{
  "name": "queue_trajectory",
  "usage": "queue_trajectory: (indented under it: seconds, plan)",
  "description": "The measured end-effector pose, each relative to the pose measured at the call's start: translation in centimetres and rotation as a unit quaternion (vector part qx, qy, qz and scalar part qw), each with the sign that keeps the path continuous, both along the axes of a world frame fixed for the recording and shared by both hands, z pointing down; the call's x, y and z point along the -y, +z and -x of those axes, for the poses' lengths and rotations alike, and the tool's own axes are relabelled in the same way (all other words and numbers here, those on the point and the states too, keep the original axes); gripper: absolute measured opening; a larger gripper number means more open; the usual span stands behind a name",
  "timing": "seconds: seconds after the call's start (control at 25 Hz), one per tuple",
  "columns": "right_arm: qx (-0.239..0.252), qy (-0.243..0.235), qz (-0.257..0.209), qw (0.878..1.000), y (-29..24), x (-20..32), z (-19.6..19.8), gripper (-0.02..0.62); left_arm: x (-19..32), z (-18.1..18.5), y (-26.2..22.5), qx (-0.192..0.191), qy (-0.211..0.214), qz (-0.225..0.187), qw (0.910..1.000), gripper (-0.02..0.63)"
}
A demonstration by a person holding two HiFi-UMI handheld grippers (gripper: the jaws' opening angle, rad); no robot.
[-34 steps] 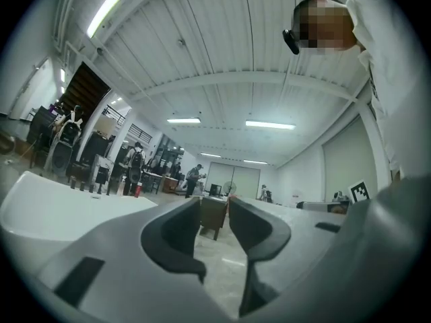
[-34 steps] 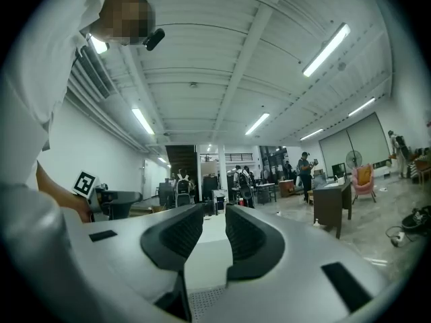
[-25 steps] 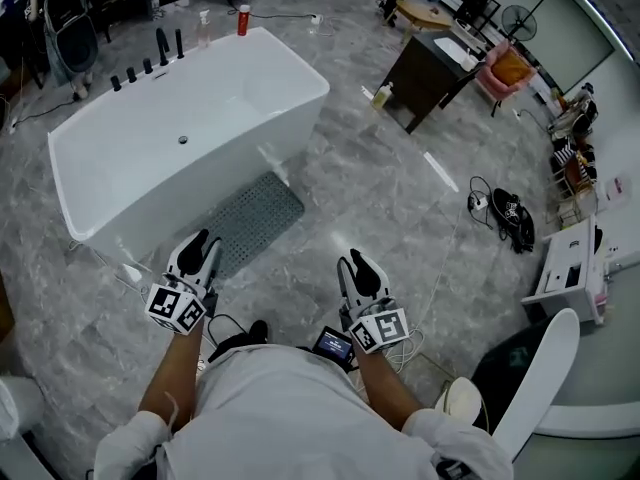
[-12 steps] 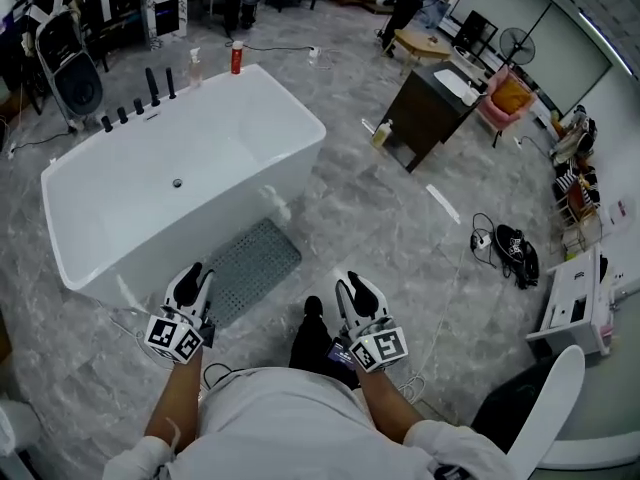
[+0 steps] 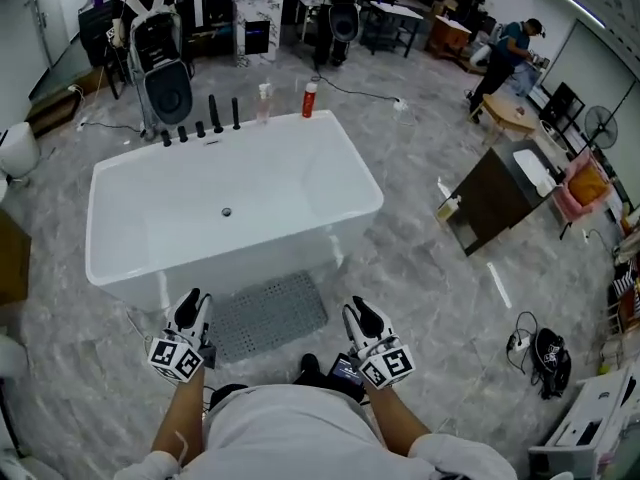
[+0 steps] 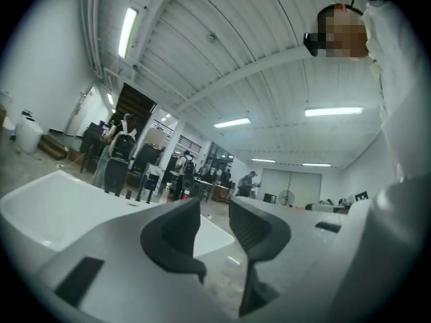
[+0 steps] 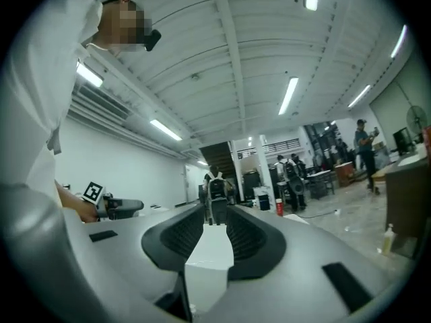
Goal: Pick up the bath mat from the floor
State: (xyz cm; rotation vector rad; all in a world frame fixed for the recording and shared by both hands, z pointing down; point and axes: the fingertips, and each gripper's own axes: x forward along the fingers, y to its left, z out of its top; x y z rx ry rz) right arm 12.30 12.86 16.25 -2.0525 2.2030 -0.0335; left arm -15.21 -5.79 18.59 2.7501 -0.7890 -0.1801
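The grey perforated bath mat (image 5: 268,313) lies flat on the marbled floor against the front of the white bathtub (image 5: 150,268). My left gripper (image 5: 193,306) hovers just off the mat's left end. My right gripper (image 5: 360,316) is off its right end. Neither touches it. Both point level toward the tub. In the left gripper view the left gripper (image 6: 214,215) is open and empty, with the tub (image 6: 47,210) behind. In the right gripper view the right gripper (image 7: 214,231) is also open with nothing between its pads; its jaws have just closed a little.
Black taps (image 5: 200,126), a clear bottle (image 5: 264,101) and a red bottle (image 5: 310,98) stand on the tub's far rim. A dark cabinet (image 5: 490,203) stands at the right, a black bag with cables (image 5: 548,360) lower right. A person (image 5: 510,43) stands far off.
The person has turned and stepped, so the tub and mat now lie straight ahead instead of up-left. Both grippers swung along and now flank the mat's near edge.
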Motion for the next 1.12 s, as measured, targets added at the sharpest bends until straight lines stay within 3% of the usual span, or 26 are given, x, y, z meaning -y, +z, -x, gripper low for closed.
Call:
queue_trajectory:
  seconds: [0.28, 0.52, 0.72, 0.88, 1.0, 1.12]
  plan:
    - [0.013, -0.115, 0.016, 0.993, 1.4, 6.1, -8.5, 0.134, 0.0, -3.0, 0.2, 0.008, -0.107, 0.016, 0.9941, 0.138]
    - [0.051, -0.167, 0.087, 0.981, 7.3, 12.9, -10.6, 0.170, 0.8, 0.9, 3.2, 0.053, -0.185, 0.050, 0.9801, 0.138]
    - [0.087, -0.198, 0.171, 0.961, 14.2, 16.4, -10.9, 0.193, 0.3, 4.5, 8.3, 0.109, -0.219, 0.117, 0.9625, 0.149]
    - [0.116, -0.193, 0.238, 0.945, 21.8, 18.7, -11.8, 0.210, 1.3, 6.4, 14.9, 0.111, -0.226, 0.188, 0.9494, 0.160]
    - [0.123, -0.195, 0.276, 0.933, 27.4, 18.7, -12.3, 0.212, 1.0, 8.9, 21.5, 0.089, -0.245, 0.260, 0.9297, 0.169]
    - [0.107, -0.203, 0.314, 0.921, 32.3, 17.3, -12.9, 0.212, -0.1, 13.0, 28.5, 0.040, -0.310, 0.334, 0.8892, 0.169]
